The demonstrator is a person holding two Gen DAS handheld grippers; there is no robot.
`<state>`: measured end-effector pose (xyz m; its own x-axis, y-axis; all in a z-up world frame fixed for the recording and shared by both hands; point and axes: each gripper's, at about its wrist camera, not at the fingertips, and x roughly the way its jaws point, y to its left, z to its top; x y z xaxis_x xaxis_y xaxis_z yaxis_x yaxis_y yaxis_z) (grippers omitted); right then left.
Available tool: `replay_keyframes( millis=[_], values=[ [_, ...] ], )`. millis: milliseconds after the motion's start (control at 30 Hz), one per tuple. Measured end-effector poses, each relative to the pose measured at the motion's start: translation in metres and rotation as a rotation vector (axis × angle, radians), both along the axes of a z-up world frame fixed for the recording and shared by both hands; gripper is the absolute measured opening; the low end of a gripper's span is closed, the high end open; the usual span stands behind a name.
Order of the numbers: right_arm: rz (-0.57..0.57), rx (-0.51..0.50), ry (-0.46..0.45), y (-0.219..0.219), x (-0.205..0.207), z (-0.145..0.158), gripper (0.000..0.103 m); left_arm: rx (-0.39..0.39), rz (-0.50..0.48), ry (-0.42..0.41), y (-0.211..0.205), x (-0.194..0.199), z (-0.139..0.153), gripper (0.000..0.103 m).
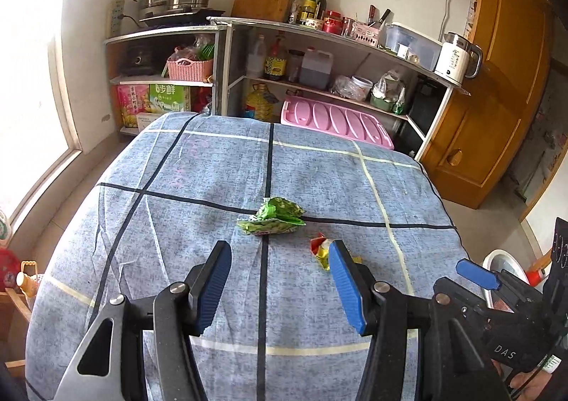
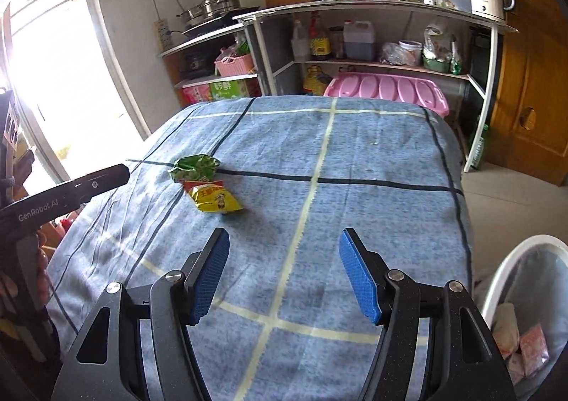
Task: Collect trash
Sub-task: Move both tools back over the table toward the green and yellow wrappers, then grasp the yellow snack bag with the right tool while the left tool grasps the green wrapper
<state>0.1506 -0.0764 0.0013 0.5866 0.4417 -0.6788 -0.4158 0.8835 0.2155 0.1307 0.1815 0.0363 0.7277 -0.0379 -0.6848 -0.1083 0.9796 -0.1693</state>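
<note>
Both tools spread wide, holding nothing: left tool (image 1: pixel 280 252), right tool (image 2: pixel 284 241). Green wrapper (image 1: pixel 275 216) and yellow wrapper (image 2: pixel 213 200) touching on table (image 2: pixel 372 223); bin (image 2: pixel 511 259) beside table's right edge. Risk: pinching tablecloth with thin wrapper, or pushing wrapper away.

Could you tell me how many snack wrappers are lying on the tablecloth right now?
2. A crumpled green wrapper lies near the dark cross line on the tablecloth; a yellow-and-red wrapper lies just beside it, closer to the grippers. None seem hidden.
</note>
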Motion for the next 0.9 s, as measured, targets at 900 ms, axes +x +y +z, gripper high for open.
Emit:
replay_keyframes(
  millis=[900],
  values=[
    [0.19,-0.073,0.085,0.105,0.07,-0.051,0.065,-0.082,-0.001,0.067,0.048,0.06,-0.035,0.061]
  ],
)
